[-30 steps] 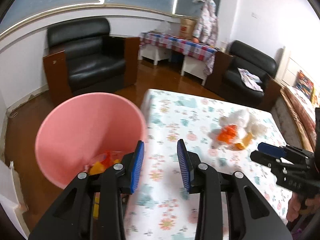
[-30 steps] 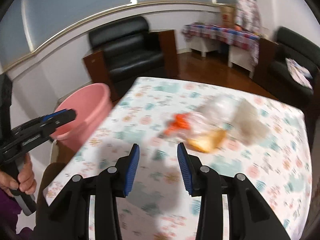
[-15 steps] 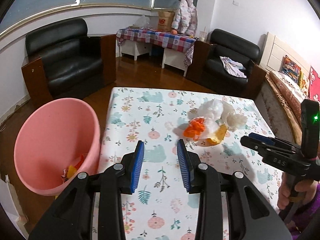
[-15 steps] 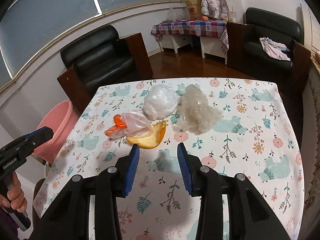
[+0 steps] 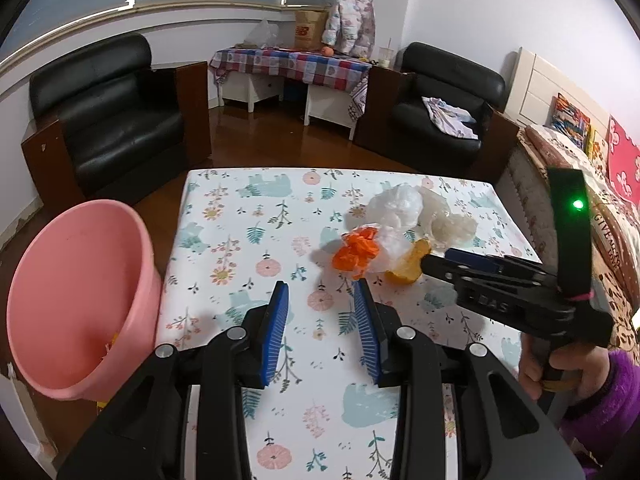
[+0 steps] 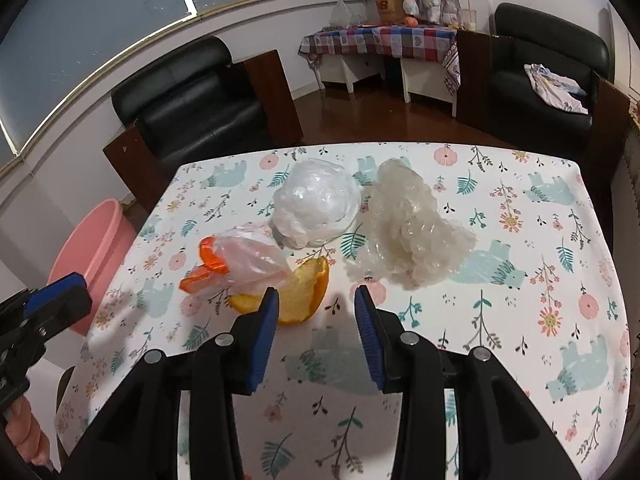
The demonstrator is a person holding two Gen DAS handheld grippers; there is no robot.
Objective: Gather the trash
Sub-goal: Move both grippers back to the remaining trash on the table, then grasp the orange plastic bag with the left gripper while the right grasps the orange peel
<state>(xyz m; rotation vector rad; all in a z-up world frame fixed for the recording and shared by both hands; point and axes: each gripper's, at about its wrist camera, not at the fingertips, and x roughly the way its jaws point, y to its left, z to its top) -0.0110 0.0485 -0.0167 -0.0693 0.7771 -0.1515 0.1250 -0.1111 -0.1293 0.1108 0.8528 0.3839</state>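
Just orange peel (image 6: 298,300) before right hand-held gripper (image 6: 316,300)

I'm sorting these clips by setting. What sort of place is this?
Probably a home living room: black armchairs, a bed at the side, a jacket hung on the wall, and a flower-print table beside a pink bin.

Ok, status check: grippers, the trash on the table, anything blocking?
Left gripper open, empty. Right gripper open, empty, close to the orange peel. Peel, three plastic bags on table; pink bin beside it. Nothing blocking.
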